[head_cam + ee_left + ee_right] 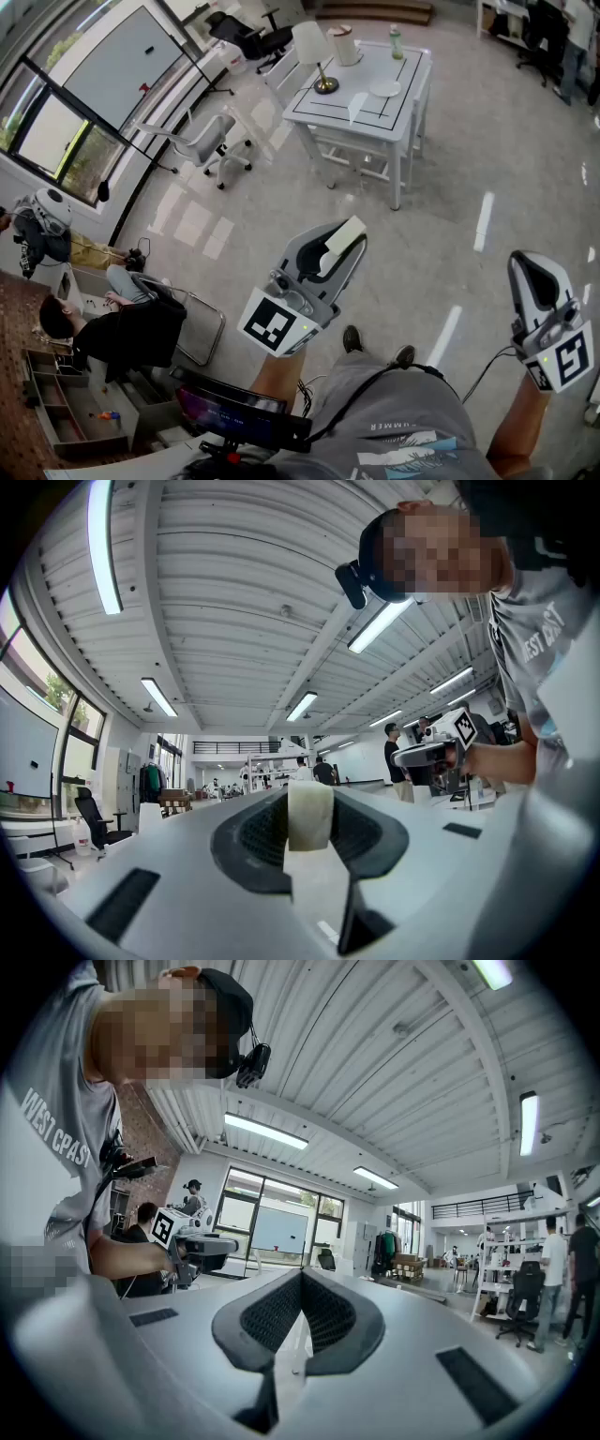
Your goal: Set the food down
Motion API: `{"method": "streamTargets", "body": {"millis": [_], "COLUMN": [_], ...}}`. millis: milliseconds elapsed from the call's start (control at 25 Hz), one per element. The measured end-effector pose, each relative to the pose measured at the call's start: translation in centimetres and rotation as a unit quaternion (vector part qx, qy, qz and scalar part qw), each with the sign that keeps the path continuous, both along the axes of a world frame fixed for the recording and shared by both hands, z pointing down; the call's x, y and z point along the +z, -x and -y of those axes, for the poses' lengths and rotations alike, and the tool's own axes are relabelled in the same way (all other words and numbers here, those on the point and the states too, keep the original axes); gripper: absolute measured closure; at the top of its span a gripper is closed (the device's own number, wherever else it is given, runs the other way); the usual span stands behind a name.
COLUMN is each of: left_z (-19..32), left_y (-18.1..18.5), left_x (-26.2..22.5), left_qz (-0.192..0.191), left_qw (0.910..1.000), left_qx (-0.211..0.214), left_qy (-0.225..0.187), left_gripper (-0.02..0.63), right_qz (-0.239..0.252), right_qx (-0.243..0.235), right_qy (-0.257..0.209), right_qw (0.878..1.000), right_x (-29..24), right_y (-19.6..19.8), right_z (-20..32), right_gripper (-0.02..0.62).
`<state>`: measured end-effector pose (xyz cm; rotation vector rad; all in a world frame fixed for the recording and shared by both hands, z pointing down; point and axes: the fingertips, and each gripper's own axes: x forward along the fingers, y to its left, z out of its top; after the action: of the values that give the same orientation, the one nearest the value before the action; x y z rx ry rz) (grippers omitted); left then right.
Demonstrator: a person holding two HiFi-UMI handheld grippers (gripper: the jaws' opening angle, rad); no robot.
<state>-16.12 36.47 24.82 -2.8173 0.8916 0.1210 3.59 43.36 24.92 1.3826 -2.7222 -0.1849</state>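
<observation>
The food (345,234), a pale cream block, sat pinched between the jaws of the left gripper (337,253), held up in mid-air over the floor w/ its top end poking past the tips. In the left gripper view the food (309,815) stood upright btwn the dark ribbed pads, clamped on both flat faces. It prob. was light and soft, maybe crumbly, so a hard squeeze could dent it. The flat sides were the place to hold it, approx. mid-block, as it was held here. The right gripper (530,272) had its jaws closed together on nothing. The white table (323,105), w/ lamp (314,56) and plate (384,89), stood well apart, ahead of the person.
</observation>
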Motion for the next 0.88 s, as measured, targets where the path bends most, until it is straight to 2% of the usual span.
{"method": "streamTargets", "body": {"millis": [520, 880], "left_z": [-0.6, -1.2], "left_y": [-0.2, -0.5], "left_x": [0.6, 0.4], "left_qz": [-0.003, -0.001], "left_qw": [0.9998, 0.9999], "left_qx": [0.008, 0.008], "left_qy": [0.016, 0.006], "left_gripper": [0.505, 0.505], "right_qz": [0.011, 0.010], "right_qx": [-0.001, -0.003], "right_qy": [0.004, -0.006], "right_qw": [1.000, 1.000], "right_x": [0.0, -0.3], "right_y": [-0.4, -0.1], "right_z": [-0.3, -1.0], "right_gripper": [0.587, 0.586]}}
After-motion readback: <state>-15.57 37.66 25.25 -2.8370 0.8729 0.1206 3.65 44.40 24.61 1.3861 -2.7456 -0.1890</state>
